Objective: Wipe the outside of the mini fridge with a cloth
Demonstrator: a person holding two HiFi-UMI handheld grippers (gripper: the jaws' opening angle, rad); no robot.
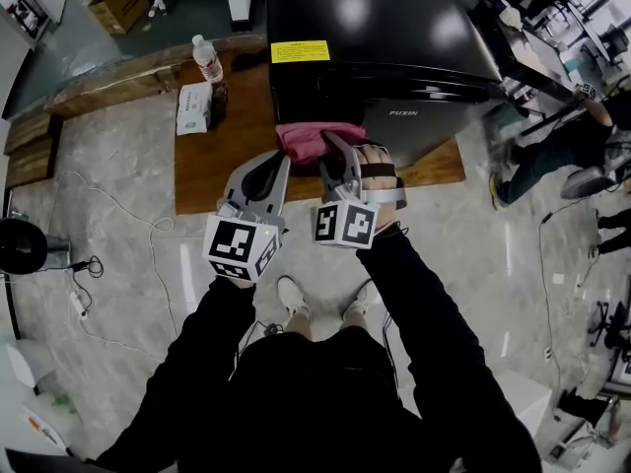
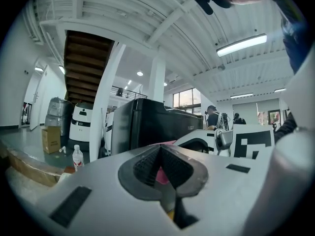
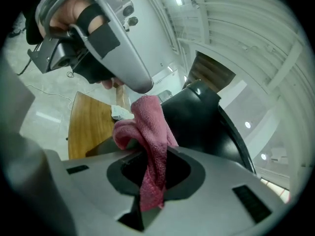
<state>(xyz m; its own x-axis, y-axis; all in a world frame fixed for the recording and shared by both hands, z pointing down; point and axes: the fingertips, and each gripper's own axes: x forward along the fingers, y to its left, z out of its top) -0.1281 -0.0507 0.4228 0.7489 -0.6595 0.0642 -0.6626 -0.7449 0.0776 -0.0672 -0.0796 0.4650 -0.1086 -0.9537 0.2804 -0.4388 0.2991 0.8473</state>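
Note:
The black mini fridge (image 1: 375, 37) stands on a low wooden platform (image 1: 212, 170), in front of me. A pink cloth (image 1: 308, 138) hangs bunched against the fridge's lower front edge. My right gripper (image 1: 330, 144) is shut on it, and in the right gripper view the cloth (image 3: 150, 127) runs up out of the right gripper (image 3: 150, 159). My left gripper (image 1: 284, 160) sits just left of it, its tip at the cloth's left corner. In the left gripper view the left gripper (image 2: 159, 154) is pinched together with pink cloth (image 2: 161, 175) between the pads and the fridge (image 2: 142, 127) beyond.
A water bottle (image 1: 206, 59) and a tissue pack (image 1: 193, 106) sit on the platform left of the fridge. A cardboard box (image 1: 118, 3) is on the floor behind. Cables (image 1: 148, 254) trail at the left. Another person (image 1: 562, 151) crouches at the right.

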